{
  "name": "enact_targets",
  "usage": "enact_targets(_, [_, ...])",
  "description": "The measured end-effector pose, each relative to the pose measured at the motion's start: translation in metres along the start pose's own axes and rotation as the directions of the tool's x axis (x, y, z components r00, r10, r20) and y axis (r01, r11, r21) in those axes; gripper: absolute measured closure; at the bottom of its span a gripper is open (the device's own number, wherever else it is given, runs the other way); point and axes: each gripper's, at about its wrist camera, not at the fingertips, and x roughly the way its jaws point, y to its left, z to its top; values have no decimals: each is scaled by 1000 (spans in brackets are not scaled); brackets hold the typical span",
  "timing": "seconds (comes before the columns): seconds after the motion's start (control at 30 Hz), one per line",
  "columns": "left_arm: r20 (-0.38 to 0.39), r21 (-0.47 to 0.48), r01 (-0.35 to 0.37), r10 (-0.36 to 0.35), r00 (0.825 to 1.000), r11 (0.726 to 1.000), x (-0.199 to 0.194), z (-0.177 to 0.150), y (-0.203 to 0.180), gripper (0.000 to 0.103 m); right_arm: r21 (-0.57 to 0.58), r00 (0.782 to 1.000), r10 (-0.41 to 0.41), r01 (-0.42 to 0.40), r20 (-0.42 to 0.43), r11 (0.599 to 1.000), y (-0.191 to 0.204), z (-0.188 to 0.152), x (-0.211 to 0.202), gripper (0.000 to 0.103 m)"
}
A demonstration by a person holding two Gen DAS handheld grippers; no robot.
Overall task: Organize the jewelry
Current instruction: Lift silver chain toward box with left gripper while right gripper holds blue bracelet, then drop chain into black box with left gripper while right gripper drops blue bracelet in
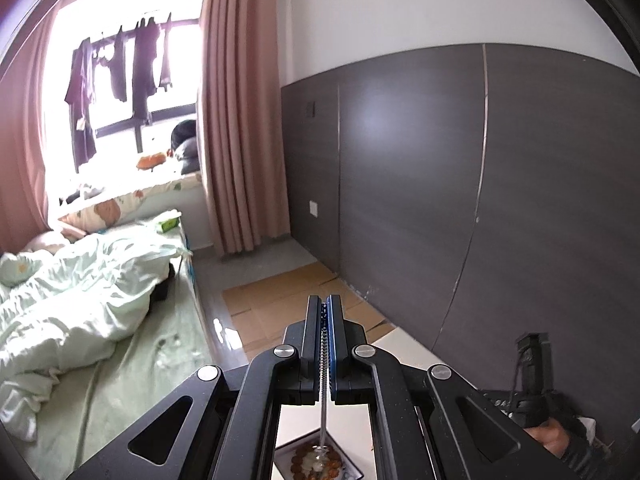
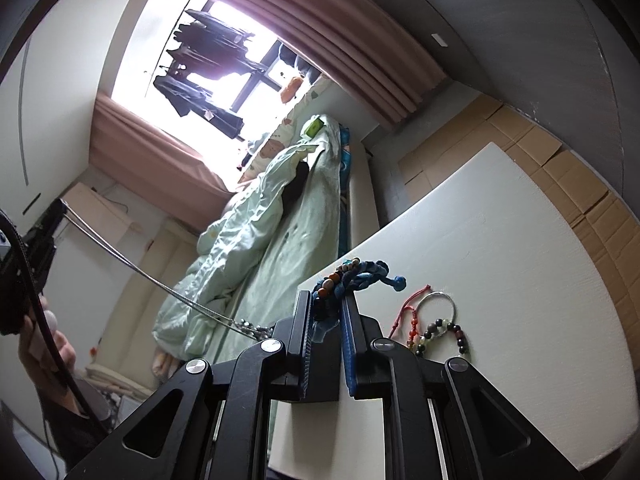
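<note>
Left gripper (image 1: 325,308) pinches a chain (image 1: 323,408) over the box (image 1: 352,466), right gripper (image 2: 326,312) grips a cord (image 2: 360,278); bracelets (image 2: 440,330) await sorting on the table (image 2: 500,240).

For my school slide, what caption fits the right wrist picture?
Right gripper shut on a blue braided bracelet, with bead bracelets lying on the white table.

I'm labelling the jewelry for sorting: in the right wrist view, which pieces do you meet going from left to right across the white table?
Blue braided bracelet with its wooden beads, held in the right gripper → red cord bracelet → silver bangle → dark beaded bracelet, all on the white table.
</note>
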Motion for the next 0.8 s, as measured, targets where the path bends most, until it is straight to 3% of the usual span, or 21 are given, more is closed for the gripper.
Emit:
enact_targets(0.53, [-170,-207,-2,-34,985,978,84,-113,33,101,-50,998,-25,22,-53,999,13,-1,15,88])
enact_targets(0.7, [-235,-311,-61,-15,972,949,108,-160,38,100,-83,996,-9,2,-84,997,24,-3,25,88])
enact_targets(0.8, [-297,-363,-56,-58,953,930,123,-177,41,100,-92,995,16,-25,-99,995,30,-3,35,88])
